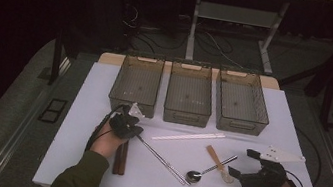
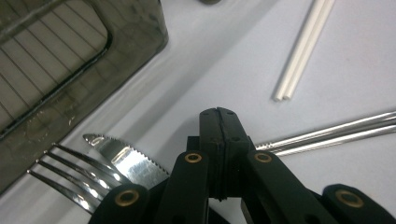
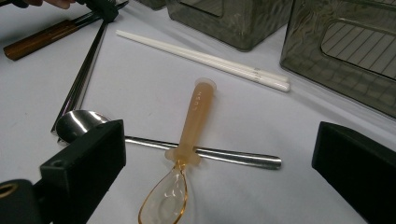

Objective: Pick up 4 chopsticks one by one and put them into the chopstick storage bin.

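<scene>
The left tool (image 1: pixel 134 130) sits low over the white bench (image 1: pixel 81 110), just in front of the leftmost of three smoky plastic bins (image 1: pixel 136 83), with its jaws pressed flat together and nothing visibly caught between them. In the left gripper view its tip lies right at the near end of the metal chopsticks (image 2: pixel 327 135), though whether it touches them I cannot tell; a fork (image 2: pixel 70 175) and a serrated knife (image 2: pixel 123 156) lie beside it to one side. The right tool (image 1: pixel 237 175) rests at the bench's right with its jaws spread wide and empty, facing an amber plastic spoon (image 3: pixel 184 158) that lies across the handle of a steel spoon (image 3: pixel 93 126). White chopsticks (image 3: pixel 205 59) lie beyond them, toward the bins.
</scene>
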`<state>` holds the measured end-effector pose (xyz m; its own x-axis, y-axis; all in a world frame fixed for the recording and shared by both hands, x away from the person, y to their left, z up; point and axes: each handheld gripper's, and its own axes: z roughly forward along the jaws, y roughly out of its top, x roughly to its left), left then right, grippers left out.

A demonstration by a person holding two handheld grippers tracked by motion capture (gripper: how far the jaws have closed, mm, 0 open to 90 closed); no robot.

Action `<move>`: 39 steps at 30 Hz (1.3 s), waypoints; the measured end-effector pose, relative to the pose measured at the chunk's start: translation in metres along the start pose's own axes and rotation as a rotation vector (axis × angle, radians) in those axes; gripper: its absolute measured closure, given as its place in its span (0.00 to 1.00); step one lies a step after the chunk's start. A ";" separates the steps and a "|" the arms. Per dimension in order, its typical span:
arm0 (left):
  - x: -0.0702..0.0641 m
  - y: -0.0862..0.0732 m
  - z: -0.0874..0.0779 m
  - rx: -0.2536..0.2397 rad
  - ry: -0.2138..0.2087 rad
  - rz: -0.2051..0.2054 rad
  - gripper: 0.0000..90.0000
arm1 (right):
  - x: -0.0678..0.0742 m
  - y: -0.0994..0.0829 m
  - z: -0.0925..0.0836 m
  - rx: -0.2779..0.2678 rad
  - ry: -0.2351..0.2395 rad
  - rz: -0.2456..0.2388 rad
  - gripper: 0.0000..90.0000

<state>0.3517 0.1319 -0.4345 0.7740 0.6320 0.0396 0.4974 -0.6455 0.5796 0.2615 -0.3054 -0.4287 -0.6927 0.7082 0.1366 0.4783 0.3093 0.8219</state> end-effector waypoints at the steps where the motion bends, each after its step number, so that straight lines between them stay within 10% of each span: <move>1: 0.000 -0.001 -0.001 -0.008 0.002 0.000 0.99 | 0.000 0.000 0.000 -0.001 0.000 0.000 0.03; 7: -0.014 -0.013 -0.030 -0.099 -0.030 -0.043 0.99 | 0.000 0.000 -0.001 -0.005 0.000 0.003 0.03; 17: -0.046 -0.040 -0.037 -0.029 -0.045 -0.037 0.99 | 0.001 0.000 -0.001 -0.002 0.001 -0.002 0.03; 39: -0.028 -0.054 -0.041 0.005 0.027 -0.087 0.99 | 0.000 0.000 -0.001 -0.002 0.001 0.002 0.03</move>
<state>0.2872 0.1661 -0.4334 0.7167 0.6972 0.0117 0.5644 -0.5898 0.5776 0.2607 -0.3056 -0.4279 -0.6926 0.7079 0.1385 0.4782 0.3068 0.8229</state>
